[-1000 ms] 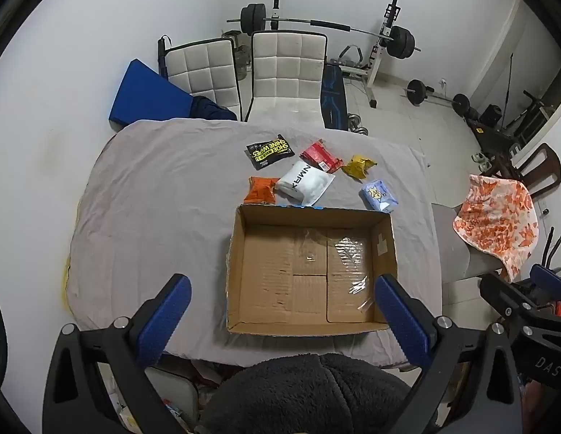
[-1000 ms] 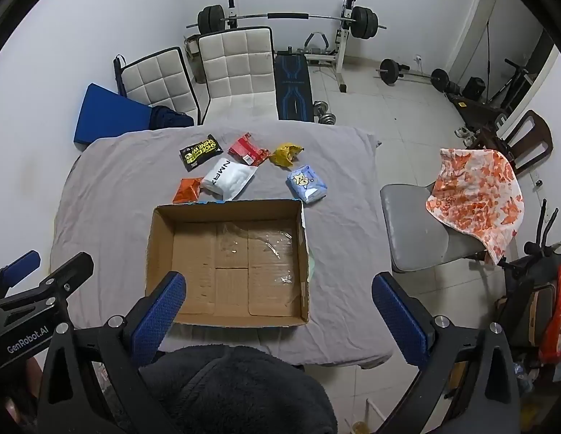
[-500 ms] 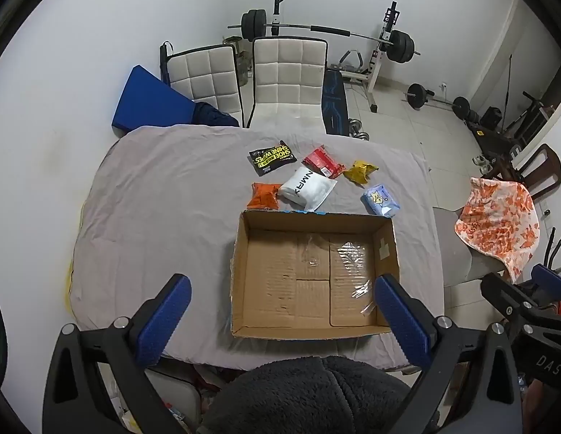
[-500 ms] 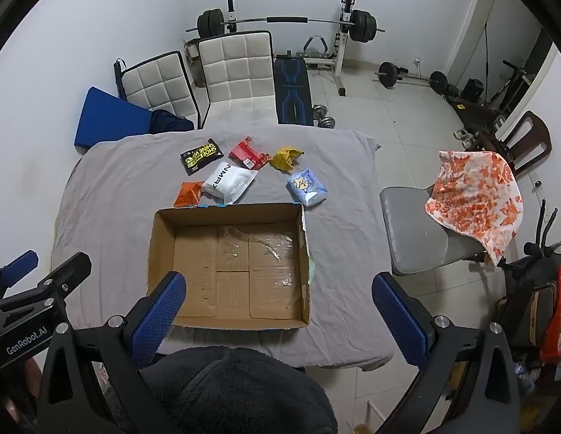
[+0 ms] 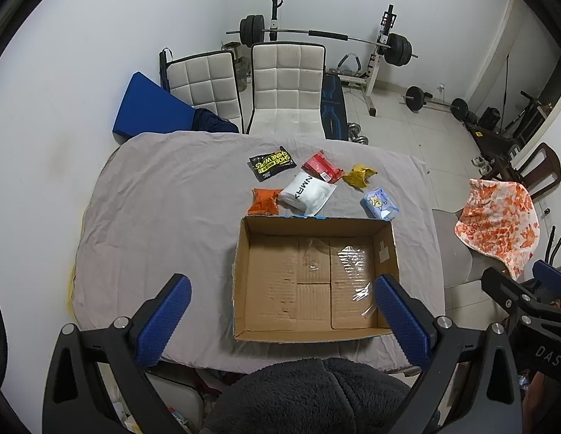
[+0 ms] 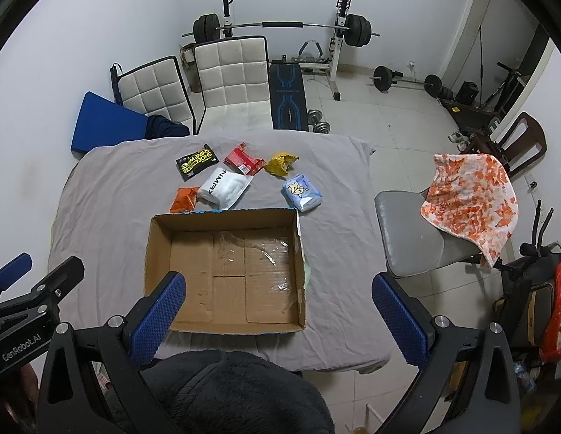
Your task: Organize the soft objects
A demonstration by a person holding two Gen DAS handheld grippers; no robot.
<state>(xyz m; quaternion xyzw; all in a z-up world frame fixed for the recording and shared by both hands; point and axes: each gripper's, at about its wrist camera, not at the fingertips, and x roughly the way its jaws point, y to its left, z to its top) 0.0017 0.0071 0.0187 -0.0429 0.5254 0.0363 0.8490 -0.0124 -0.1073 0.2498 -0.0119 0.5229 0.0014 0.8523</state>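
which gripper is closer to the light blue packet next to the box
Right, by a small margin. The right gripper hangs above the box's right side, nearer the light blue packet; the left gripper sits farther left. Both are high.

I see even, cool indoor light with soft shadows; both fisheye views are sharp, bend strongly toward dark rounded corners, and tape in the cardboard box (image 5: 314, 278) glares faintly.

White pouch's (image 5: 308, 192) near corner behind the cardboard box's (image 5: 387, 233) far wall.

Six soft packets (image 5: 309, 195) lie clustered on the grey sheet just behind the empty, open cardboard box (image 5: 313, 334)
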